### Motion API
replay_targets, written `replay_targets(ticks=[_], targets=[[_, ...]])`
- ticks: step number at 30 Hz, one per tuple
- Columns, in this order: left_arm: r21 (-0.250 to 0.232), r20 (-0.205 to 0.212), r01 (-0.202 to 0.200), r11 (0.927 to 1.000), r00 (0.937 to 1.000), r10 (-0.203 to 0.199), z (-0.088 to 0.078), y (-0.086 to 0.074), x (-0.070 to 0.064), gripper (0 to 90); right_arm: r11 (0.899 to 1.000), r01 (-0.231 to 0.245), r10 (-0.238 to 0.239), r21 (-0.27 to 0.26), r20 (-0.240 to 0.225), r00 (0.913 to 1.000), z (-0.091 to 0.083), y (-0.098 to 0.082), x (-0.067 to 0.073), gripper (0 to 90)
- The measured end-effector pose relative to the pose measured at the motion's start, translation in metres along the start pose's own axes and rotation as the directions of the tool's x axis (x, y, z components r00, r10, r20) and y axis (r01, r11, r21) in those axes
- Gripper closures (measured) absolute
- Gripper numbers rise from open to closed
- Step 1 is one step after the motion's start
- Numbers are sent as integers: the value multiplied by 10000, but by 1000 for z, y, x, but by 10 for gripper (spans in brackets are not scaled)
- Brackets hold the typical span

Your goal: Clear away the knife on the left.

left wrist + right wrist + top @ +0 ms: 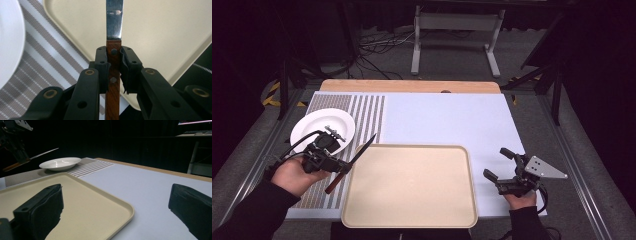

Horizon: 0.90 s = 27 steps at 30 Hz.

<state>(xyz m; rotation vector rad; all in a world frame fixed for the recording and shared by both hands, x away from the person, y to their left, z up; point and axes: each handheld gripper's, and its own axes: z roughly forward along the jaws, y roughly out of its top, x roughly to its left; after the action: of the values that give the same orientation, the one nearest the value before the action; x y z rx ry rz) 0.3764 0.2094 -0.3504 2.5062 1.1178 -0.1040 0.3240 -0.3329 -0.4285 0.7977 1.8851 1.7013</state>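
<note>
Your left gripper (343, 161) is clamped on the brown wooden handle of a table knife with a steel blade (353, 161). In the left gripper view the pads (103, 65) press the riveted handle from both sides, and the knife (114, 37) runs straight out ahead of the jaws. In the high view the knife lies slanted at the left edge of the beige rectangular plastic tray (410, 186), its blade pointing far and to the right, its tip over the tray's far left corner and its handle end nearer you, over the grey striped placemat (368, 111). In the right gripper view the knife (31, 158) is held clear above the mat.

Just left of the blade, a round white ceramic plate (312, 127) sits on the striped placemat, at the far left of the pale blue table cover (452, 117).

Your right gripper (497, 163) rests near the right edge of the cover, just right of the tray. Its jaws stand wide apart with nothing between them, and the tray's near right corner (122, 216) lies in front of it.
</note>
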Motion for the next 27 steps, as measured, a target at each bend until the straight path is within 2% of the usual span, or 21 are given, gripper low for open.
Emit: replay_targets(ticks=[8, 11, 13, 16, 19, 20, 23, 27], targets=[[65, 243, -34, 10000, 9997, 33, 15, 3, -9, 777, 10000, -45, 45, -47, -36, 10000, 0, 0, 0, 5], [213, 447, 63, 9998, 9990, -73, 23, 3, -10, 777, 10000, -56, 55, -54, -45, 10000, 0, 0, 0, 5], [372, 414, 53, 9993, 9991, -68, 27, 3, -11, 777, 10000, -57, 57, -49, -48, 10000, 0, 0, 0, 5], [434, 606, 272, 9987, 9977, -298, 36, 3, -10, 778, 10000, -31, 31, -50, -55, 10000, 0, 0, 0, 5], [582, 599, 391, 9975, 9973, -426, 40, 4, -10, 777, 10000, -50, 50, -38, -59, 10000, 0, 0, 0, 5], [604, 655, 349, 9976, 9971, -389, 42, 4, -10, 777, 10000, -40, 39, -41, -65, 10000, 0, 0, 0, 5], [623, 924, 586, 9963, 9936, -642, 47, 5, -12, 776, 10000, -62, 62, -38, -68, 10000, 0, 0, 0, 5], [800, 843, 724, 9942, 9933, -791, 54, 7, -15, 777, 9999, -86, 86, -54, -95, 9999, 0, 0, 0, 5]])
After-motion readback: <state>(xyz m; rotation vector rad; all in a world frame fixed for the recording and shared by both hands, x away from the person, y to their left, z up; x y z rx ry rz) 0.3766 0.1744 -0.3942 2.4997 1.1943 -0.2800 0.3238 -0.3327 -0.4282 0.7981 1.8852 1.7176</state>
